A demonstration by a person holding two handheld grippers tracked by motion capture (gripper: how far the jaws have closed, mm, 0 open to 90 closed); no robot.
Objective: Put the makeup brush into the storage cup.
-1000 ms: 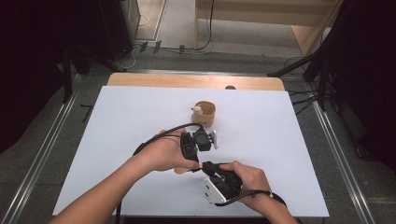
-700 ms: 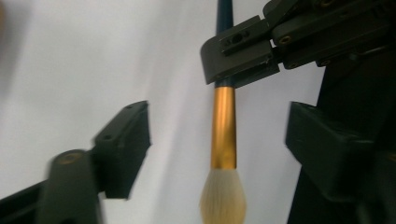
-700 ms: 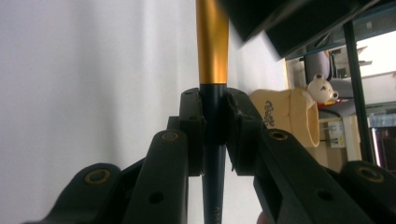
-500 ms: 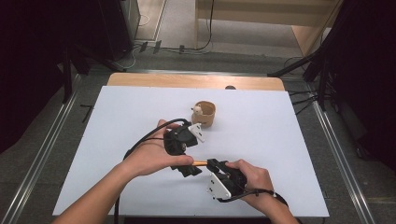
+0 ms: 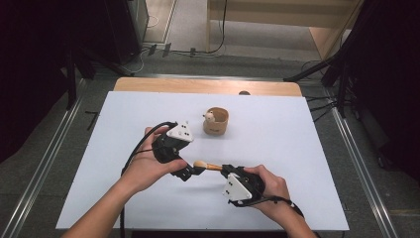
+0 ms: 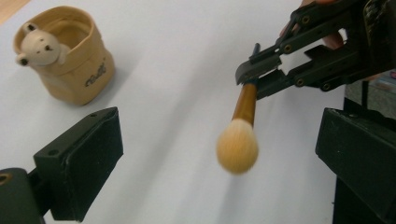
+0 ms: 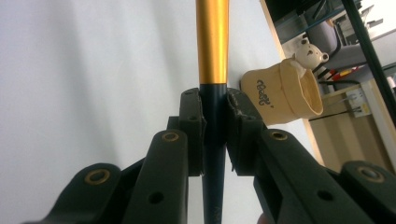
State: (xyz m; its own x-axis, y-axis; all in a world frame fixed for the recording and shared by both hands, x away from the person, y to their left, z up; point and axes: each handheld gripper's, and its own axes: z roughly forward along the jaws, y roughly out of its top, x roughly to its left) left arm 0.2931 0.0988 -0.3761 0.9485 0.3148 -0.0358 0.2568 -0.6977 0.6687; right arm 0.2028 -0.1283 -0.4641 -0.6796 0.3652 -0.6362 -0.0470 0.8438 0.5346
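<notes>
A makeup brush (image 5: 208, 166) with a tan head (image 6: 237, 149), a gold ferrule (image 7: 212, 42) and a dark handle hangs level above the white table. My right gripper (image 5: 225, 170) (image 7: 214, 109) is shut on the dark handle; in the left gripper view it (image 6: 250, 74) comes in from the upper right. My left gripper (image 5: 189, 168) (image 6: 222, 137) has just opened its jaws wide. The brush head lies between them, touching neither pad. A tan cup (image 5: 216, 122) (image 6: 70, 70) (image 7: 285, 91) with a small bear on its rim stands beyond both grippers.
The white sheet (image 5: 297, 148) covers the table, with a wooden strip (image 5: 198, 85) along the far edge. A small dark knob (image 5: 243, 92) sits on that strip. Metal rails and dark stands flank the table.
The left gripper has opened and drawn back to the left, away from the cup. The right gripper has kept its place with the brush in its jaws.
</notes>
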